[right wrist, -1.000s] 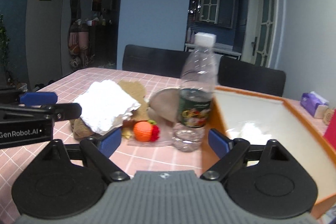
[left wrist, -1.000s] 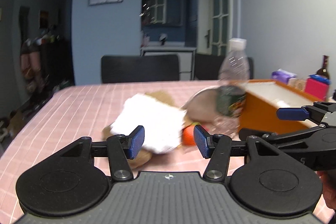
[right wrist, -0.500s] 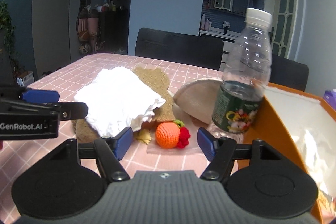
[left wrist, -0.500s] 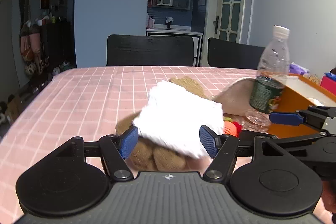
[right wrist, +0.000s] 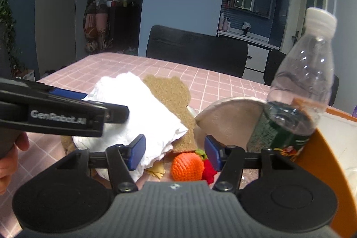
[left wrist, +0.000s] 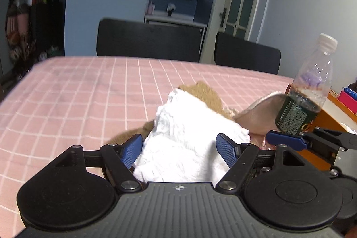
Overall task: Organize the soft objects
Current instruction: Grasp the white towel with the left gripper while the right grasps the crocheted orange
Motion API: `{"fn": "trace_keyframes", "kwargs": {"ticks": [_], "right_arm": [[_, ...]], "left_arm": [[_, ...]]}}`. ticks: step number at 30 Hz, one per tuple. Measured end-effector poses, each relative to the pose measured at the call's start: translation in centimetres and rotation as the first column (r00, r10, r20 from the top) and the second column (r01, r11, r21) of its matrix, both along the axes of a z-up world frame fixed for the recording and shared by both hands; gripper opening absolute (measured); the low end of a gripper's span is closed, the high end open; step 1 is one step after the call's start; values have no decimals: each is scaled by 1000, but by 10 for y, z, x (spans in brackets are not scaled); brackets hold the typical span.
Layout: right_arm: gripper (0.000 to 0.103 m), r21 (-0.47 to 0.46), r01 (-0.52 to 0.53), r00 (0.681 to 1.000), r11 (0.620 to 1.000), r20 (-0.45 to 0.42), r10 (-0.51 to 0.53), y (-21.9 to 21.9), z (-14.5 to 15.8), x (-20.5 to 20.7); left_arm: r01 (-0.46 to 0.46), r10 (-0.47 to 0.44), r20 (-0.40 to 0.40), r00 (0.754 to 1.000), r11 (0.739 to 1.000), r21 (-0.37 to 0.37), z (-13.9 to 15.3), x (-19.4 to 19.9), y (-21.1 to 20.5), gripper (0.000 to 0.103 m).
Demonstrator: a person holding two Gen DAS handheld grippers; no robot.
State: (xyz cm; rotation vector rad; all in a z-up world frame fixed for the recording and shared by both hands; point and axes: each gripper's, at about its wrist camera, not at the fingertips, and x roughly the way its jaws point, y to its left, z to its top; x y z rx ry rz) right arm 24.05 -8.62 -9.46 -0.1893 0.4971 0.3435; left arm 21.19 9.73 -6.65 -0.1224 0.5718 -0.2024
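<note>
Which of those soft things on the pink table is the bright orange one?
The small round crocheted ball, lying just ahead of the right gripper. The crumpled white cloth, tan felt piece and beige half-round pad are all pale or brownish.

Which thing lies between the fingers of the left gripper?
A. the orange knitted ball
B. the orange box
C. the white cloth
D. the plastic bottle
C: in the left wrist view the white cloth fills the gap of the left gripper, whose open jaws do not press on it; the bottle stands off to the right.
</note>
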Motion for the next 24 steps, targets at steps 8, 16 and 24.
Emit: {"fn": "trace_keyframes", "kwargs": {"ticks": [8, 16, 24], "right_arm": [[57, -10, -37, 999, 999, -18, 37, 8, -13, 1], [68, -4, 5, 1000, 1000, -2, -5, -11, -15, -18], [64, -24, 58, 998, 998, -37, -59, -16, -24, 7]], "left_arm": [[8, -8, 6, 1000, 999, 49, -4, -10, -16, 36], [-39, 46, 86, 995, 996, -82, 14, -40, -1, 23], [-126, 138, 140, 980, 988, -94, 29, -56, 9, 23]]}}
